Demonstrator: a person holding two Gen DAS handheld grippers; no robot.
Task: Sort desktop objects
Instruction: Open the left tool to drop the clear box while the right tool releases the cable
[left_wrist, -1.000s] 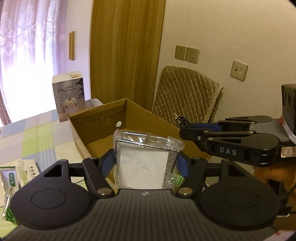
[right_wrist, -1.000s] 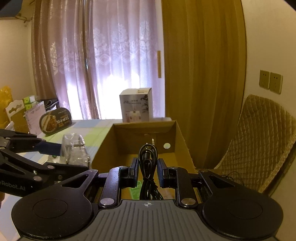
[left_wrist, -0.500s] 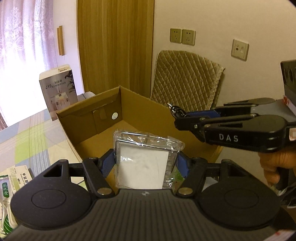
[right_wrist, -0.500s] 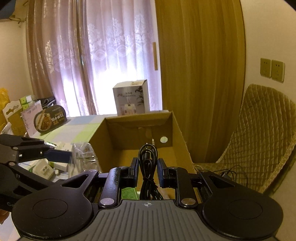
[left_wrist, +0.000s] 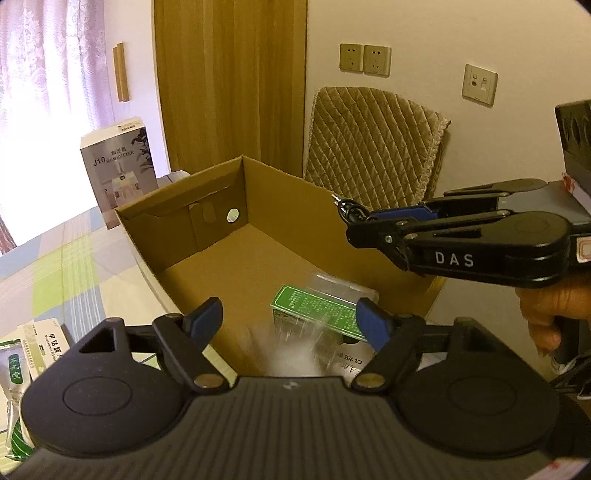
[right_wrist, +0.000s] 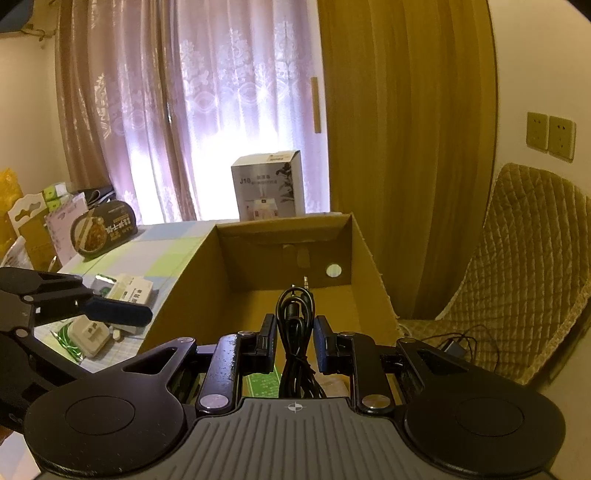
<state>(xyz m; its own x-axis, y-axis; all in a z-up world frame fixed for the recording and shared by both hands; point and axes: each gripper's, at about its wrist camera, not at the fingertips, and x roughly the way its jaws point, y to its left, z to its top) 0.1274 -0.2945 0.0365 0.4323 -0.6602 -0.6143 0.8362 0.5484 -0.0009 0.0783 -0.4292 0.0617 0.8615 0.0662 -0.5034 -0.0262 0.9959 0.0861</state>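
Observation:
An open cardboard box (left_wrist: 280, 206) stands on the checked tablecloth. My left gripper (left_wrist: 290, 321) hangs open over its near end. Below the blue fingertips a clear-wrapped white packet (left_wrist: 291, 350) shows as a blur inside the box, next to a green-labelled pack (left_wrist: 314, 308). My right gripper (right_wrist: 295, 322) is shut on a coiled black cable (right_wrist: 295, 301) whose jack plug points at the box's far wall (right_wrist: 288, 254). In the left wrist view the right gripper (left_wrist: 354, 227) hovers over the box's right wall.
A grey humidifier carton (left_wrist: 118, 166) stands behind the box. Medicine packets (left_wrist: 44, 343) lie on the table to the left, and a round food bowl (right_wrist: 103, 229) stands further back. A quilted chair (left_wrist: 369, 147) is right of the box. A hand (left_wrist: 546, 314) holds the right gripper.
My left gripper has opened and let go of the clear-wrapped packet, which now drops into the box. The right gripper still holds the cable and sits a little further over the box.

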